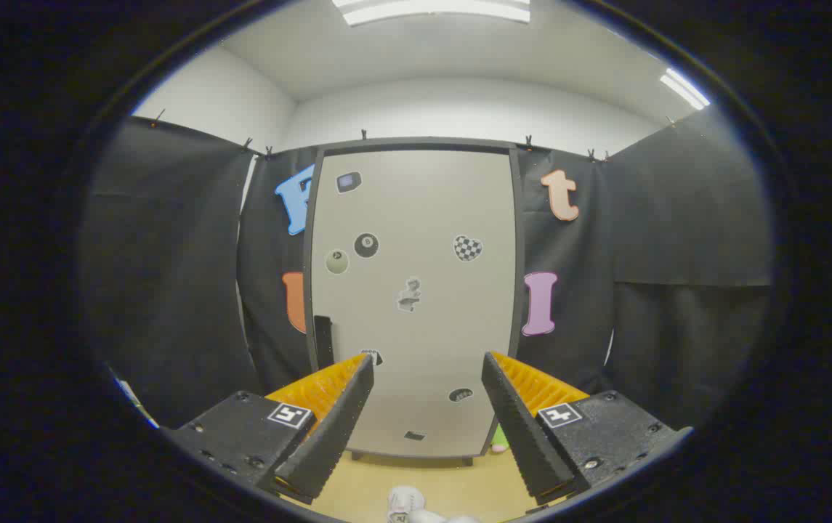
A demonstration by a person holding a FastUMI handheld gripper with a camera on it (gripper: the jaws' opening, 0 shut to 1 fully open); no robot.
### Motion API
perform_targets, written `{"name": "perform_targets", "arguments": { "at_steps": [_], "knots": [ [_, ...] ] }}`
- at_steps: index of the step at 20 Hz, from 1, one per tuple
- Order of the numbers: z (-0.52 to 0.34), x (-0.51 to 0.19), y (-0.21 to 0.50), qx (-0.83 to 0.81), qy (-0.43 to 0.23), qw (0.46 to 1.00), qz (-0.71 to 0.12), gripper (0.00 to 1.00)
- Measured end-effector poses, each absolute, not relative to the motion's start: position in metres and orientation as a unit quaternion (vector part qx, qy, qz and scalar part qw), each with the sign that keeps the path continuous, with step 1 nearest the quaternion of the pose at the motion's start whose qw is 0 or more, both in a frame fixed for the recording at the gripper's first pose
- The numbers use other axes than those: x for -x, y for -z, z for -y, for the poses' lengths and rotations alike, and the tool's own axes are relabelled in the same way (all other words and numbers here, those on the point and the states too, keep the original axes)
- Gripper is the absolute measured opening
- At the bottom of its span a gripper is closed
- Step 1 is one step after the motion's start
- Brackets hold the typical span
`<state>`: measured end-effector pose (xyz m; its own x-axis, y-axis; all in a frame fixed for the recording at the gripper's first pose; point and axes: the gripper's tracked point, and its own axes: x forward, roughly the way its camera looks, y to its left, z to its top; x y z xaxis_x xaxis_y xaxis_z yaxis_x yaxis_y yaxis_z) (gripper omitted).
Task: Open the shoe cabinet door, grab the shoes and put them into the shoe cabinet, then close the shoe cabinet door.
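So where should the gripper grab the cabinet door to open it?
By the dark handle, a slim upright bar at the door's left edge. Come straight on from the front with the open gripper, one finger each side. The rest of the door is flat, with nothing to pinch.

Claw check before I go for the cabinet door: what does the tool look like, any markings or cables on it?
The claw has two long wedge-shaped fingers with finely ribbed inner faces, standing open with nothing between them. Each sits on a blocky black mount fixed with screws and bearing a small square black-and-white marker. I see no cables.
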<state>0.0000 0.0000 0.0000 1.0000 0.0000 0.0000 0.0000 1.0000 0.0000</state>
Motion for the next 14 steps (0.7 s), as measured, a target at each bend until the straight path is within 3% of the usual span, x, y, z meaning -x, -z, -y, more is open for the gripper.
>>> {"name": "perform_targets", "arguments": {
  "at_steps": [14],
  "knots": [
    [0.0074,-0.0048,0.0056,-0.018,0.022,1.0,-0.011,0.98]
  ]
}}
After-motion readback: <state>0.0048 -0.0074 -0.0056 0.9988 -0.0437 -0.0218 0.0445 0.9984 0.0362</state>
